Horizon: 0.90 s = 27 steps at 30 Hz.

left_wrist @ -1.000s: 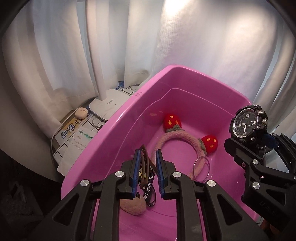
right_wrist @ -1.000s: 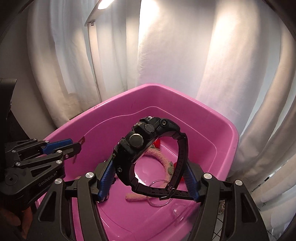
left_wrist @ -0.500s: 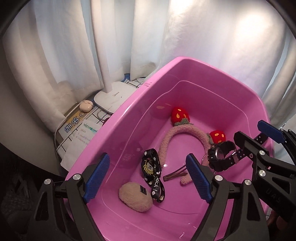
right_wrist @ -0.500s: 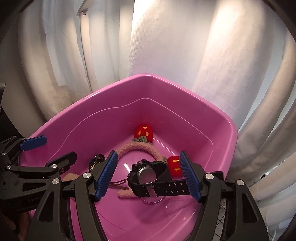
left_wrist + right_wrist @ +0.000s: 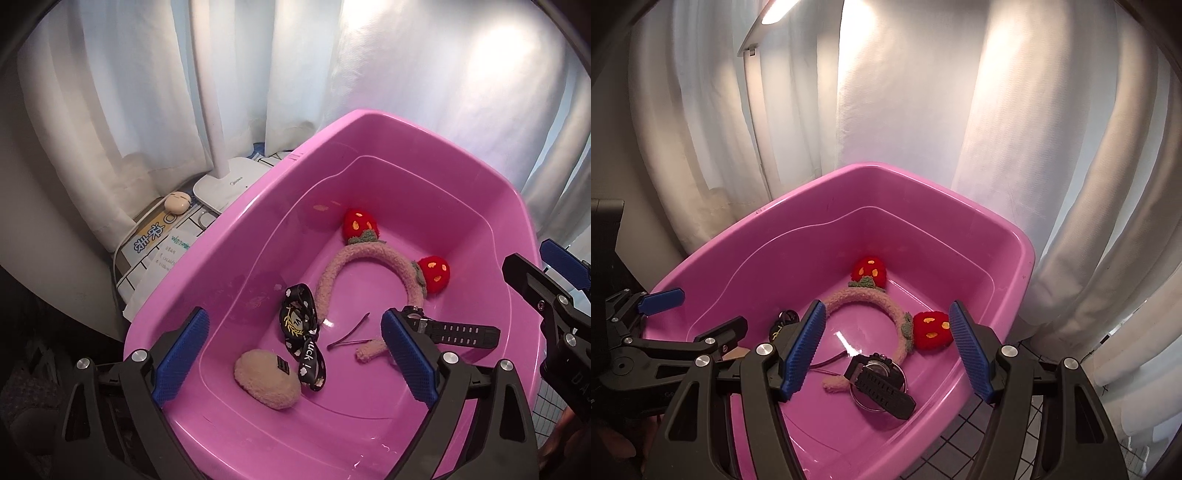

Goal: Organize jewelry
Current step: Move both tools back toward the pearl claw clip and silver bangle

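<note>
Both views are strongly bent by the fisheye lens and ringed by dark vignetted corners. Bright backlight is diffused through the white curtain [image 5: 424, 92], nearly blown out at upper right. A lit lamp head [image 5: 777, 11] is seen at upper left. Glare is thrown on the pink tub [image 5: 849, 338] floor.

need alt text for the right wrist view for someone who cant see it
An open right gripper hovers over a pink tub backed by white curtains. In the tub lie a black watch and a fuzzy pink headband with two red strawberries. The open left gripper shows at the left edge.
</note>
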{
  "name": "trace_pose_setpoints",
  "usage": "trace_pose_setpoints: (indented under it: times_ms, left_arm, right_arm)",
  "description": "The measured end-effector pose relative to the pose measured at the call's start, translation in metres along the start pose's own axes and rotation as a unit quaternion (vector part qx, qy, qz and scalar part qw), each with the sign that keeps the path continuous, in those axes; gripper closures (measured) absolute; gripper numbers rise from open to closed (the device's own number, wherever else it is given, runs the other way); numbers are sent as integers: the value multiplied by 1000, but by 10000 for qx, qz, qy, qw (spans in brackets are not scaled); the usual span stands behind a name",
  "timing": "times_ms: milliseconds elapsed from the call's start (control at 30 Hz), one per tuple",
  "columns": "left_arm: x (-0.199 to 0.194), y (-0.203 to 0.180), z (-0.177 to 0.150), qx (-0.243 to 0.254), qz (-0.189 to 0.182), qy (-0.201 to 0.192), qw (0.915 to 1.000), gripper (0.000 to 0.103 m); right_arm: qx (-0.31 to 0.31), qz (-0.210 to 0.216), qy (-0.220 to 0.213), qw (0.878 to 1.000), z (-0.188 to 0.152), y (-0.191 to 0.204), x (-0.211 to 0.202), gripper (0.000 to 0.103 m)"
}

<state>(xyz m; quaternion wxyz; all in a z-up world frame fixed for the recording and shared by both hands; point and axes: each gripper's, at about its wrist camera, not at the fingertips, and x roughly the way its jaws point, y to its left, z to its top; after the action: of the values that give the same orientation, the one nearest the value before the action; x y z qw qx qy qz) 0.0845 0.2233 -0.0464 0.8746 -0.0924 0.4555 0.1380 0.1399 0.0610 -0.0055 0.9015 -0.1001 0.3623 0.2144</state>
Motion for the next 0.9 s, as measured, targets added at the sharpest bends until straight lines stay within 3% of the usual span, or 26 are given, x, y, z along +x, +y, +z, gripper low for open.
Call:
trace_pose_setpoints:
  times_ms: [200, 367, 633, 900]
  left_arm:
    - [-22, -14, -6, -19, -264, -210, 9994, 6]
    - [-49, -44, -9, 143, -715, -441, 9964, 6]
    - [-88, -131, -14, 683, -1532, -786, 9827, 6]
    - [-80, -218, -42, 1232, -1814, -639, 9736, 6]
  right_arm:
    - [100, -97, -457, 9989, -23, -12, -42, 35]
    - [474, -416, -693, 9956, -58, -53, -78, 33]
    - [1372, -1046, -560, 9834, -122, -144, -116, 32]
    - [1756, -1281, -316, 9756, -164, -203, -116, 32]
